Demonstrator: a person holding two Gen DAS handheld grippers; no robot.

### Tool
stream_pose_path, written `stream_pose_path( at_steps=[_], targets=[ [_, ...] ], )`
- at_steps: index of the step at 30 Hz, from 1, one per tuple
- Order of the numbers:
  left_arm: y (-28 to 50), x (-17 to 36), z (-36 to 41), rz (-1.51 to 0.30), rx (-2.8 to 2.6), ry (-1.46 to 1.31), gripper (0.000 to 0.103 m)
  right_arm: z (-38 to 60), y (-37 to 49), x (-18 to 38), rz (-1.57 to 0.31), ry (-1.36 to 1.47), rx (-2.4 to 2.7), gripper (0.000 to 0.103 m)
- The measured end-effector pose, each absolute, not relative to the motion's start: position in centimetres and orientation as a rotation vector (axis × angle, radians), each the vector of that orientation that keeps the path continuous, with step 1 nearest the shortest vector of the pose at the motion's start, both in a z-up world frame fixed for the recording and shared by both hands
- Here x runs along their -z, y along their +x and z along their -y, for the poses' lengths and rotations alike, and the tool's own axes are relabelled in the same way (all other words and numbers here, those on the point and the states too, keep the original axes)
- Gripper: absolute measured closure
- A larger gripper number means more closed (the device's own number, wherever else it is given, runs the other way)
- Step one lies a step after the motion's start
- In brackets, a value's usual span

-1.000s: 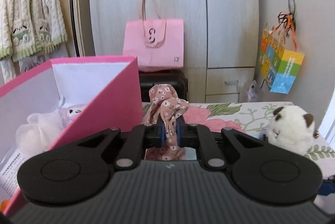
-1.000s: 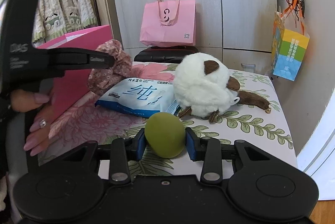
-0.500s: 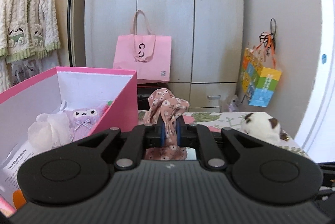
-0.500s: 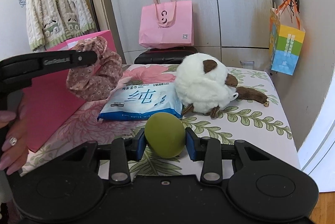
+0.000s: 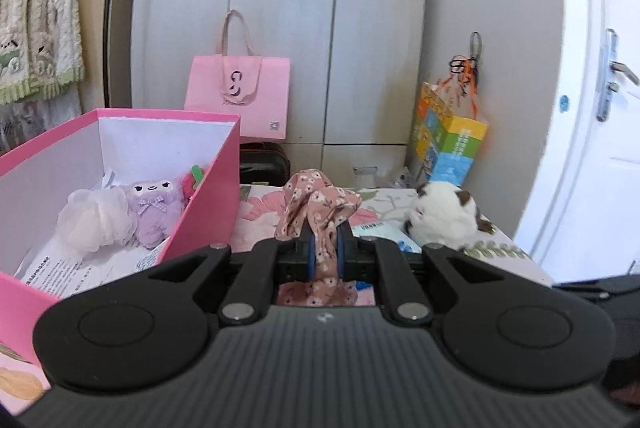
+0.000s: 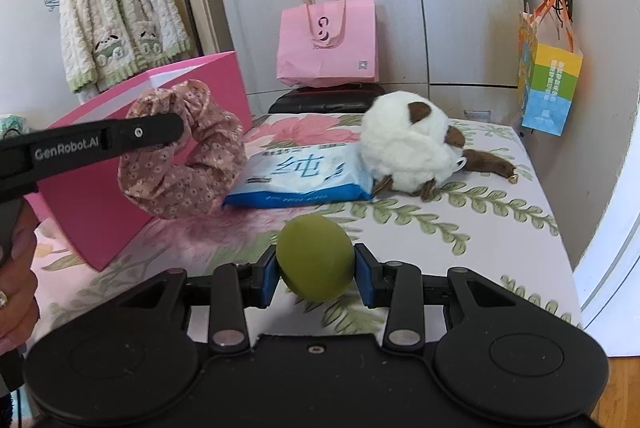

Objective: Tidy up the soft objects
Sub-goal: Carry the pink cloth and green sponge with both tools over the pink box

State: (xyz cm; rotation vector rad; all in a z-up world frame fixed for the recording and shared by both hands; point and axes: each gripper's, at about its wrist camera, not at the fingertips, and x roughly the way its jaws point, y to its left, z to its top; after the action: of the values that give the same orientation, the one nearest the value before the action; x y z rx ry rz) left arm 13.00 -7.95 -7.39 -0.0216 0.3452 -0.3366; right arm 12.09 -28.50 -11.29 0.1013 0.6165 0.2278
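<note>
My left gripper [image 5: 324, 248] is shut on a pink floral scrunchie [image 5: 318, 206] and holds it in the air to the right of the open pink box [image 5: 208, 184]. The scrunchie [image 6: 188, 156] also shows in the right wrist view, hanging from the left gripper's fingers [image 6: 152, 134] beside the box [image 6: 104, 196]. My right gripper [image 6: 316, 274] is shut on a green soft ball [image 6: 315, 256] above the floral table [image 6: 460, 228]. A white and brown plush [image 6: 408, 144] and a blue wipes pack [image 6: 304, 176] lie on the table.
Inside the box lie a white mesh puff [image 5: 94, 218], a purple plush [image 5: 154, 204] and papers. A pink tote bag [image 5: 240, 96] stands behind, before the grey wardrobe [image 5: 280, 8]. A colourful bag [image 5: 448, 138] hangs at the right wall. A door [image 5: 592, 148] is at far right.
My left gripper has risen with the scrunchie, so more of the box's inside shows. The right gripper with the ball has pulled back and up slightly.
</note>
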Motion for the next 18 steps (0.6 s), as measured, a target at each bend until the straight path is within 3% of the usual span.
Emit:
stream_pose_path(
  at_steps=[18],
  targets=[
    [6.4, 8.0, 3.2, -0.449, 0.533, 0.077, 0.094, 26.4, 7.2, 10.1, -0.698, 0.111, -0.337, 0.059]
  ],
)
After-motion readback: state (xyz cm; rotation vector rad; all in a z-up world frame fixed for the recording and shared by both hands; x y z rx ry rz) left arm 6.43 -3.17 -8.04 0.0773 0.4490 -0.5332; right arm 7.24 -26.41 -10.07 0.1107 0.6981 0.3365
